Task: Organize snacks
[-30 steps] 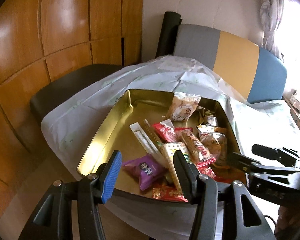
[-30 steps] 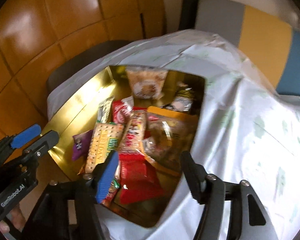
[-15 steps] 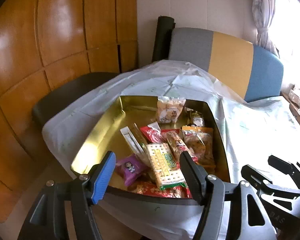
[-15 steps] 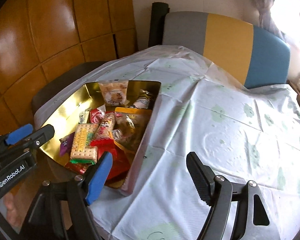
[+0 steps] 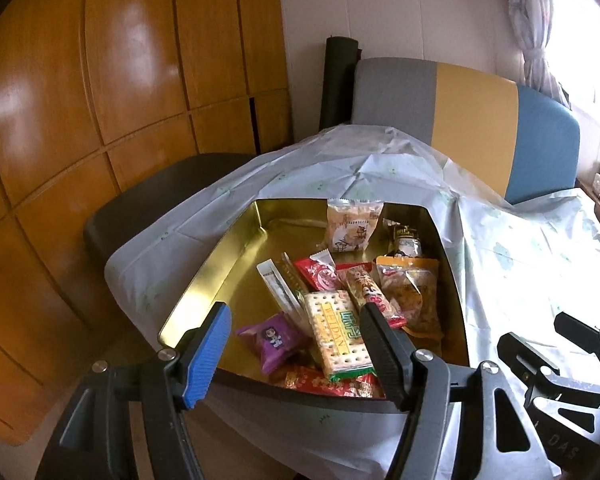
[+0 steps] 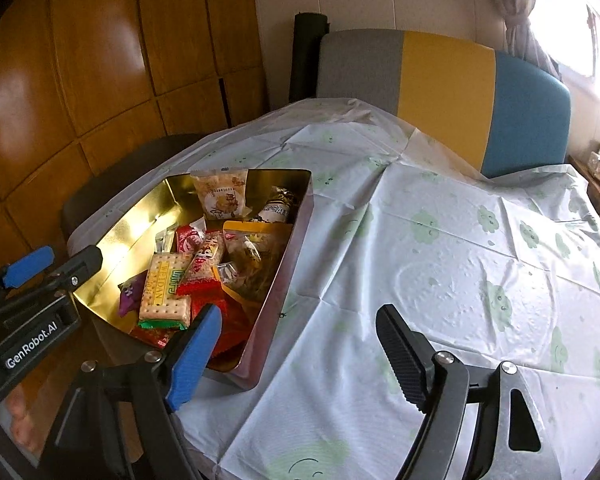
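A: Where are we? Left gripper (image 5: 296, 350) jaws are wide apart, nothing between the pads. It hovers off the near edge of the tin (image 5: 204, 276).

B: Right gripper (image 6: 296, 352) is empty too, jaws opening. It sits over bare tablecloth (image 6: 460, 264), with the tin off to its left.

A: All the snacks are in the tin, piled toward its right wall. The cracker pack (image 5: 336, 332) is nearest our left claw, straight ahead and below, in line with the gap between the fingers.

B: Axis?

A: Its long axis runs roughly away from us, tilted slightly left at the far end. So the jaws would close across its short side. That's the good way.

B: Purple pouch (image 5: 272, 340) lies just left of it, touching or nearly so. Red wrappers (image 5: 332, 386) are partly under the crackers.

A: We judge the left hand is nearer. The right would have to cross over the tin wall.

B: Agreed. The cloth on the right is free, a likely sorting spot. That's a guess.

A: Risk is the blue pad snagging the purple pouch on the way down.
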`<act>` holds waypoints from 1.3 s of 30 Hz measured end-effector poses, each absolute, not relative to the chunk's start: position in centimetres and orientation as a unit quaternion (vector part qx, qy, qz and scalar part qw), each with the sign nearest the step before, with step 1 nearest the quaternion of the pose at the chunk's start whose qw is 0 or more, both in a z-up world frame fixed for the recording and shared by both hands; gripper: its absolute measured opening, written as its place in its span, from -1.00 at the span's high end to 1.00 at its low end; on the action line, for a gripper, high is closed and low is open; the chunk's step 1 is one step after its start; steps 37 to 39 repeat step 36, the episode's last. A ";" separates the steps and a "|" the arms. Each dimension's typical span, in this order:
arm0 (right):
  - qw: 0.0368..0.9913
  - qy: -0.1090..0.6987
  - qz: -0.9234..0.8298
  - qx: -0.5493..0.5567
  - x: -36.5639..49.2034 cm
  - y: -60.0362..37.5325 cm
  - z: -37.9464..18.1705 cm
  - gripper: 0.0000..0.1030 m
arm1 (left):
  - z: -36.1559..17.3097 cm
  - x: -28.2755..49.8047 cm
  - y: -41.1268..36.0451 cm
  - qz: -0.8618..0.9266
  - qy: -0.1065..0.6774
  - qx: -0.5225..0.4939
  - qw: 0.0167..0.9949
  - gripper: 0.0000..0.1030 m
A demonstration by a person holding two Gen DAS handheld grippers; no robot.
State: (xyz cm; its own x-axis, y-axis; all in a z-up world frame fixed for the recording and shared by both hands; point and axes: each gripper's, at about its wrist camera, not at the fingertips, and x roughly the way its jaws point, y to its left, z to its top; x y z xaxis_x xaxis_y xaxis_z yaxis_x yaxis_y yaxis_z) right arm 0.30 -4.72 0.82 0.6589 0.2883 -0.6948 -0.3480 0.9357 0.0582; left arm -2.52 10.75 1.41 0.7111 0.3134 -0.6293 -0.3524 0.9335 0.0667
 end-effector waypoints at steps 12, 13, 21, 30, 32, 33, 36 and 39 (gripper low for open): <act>0.908 0.376 0.179 -0.048 0.0 -4.4 0.6 -0.56 | 1.7 -3.0 10.9 0.180 0.321 -0.032 0.929 -0.31; 0.908 0.376 0.179 -0.048 0.0 -4.4 0.6 -0.56 | 1.8 -3.0 10.9 0.182 0.320 -0.032 0.929 -0.31; 0.906 0.378 0.180 -0.052 -0.2 -4.2 0.5 -0.57 | 1.8 -3.1 11.0 0.181 0.320 -0.033 0.929 -0.31; 0.907 0.378 0.179 -0.054 -0.3 -4.2 0.4 -0.58 | 1.7 -3.1 10.8 0.162 0.323 -0.037 0.932 -0.19; 0.906 0.379 0.179 -0.052 -0.3 -4.4 0.4 -0.58 | 1.8 -3.0 10.8 0.162 0.321 -0.033 0.933 -0.16; 0.906 0.379 0.179 -0.051 -0.3 -4.5 0.4 -0.58 | 1.8 -3.0 10.9 0.161 0.320 -0.035 0.933 -0.15; 0.906 0.383 0.176 -0.041 0.2 -5.2 0.5 -0.58 | 1.5 -2.8 11.1 0.157 0.330 -0.042 0.930 -0.16; 0.906 0.383 0.176 -0.041 0.2 -5.2 0.5 -0.58 | 1.5 -2.8 11.1 0.157 0.330 -0.042 0.930 -0.16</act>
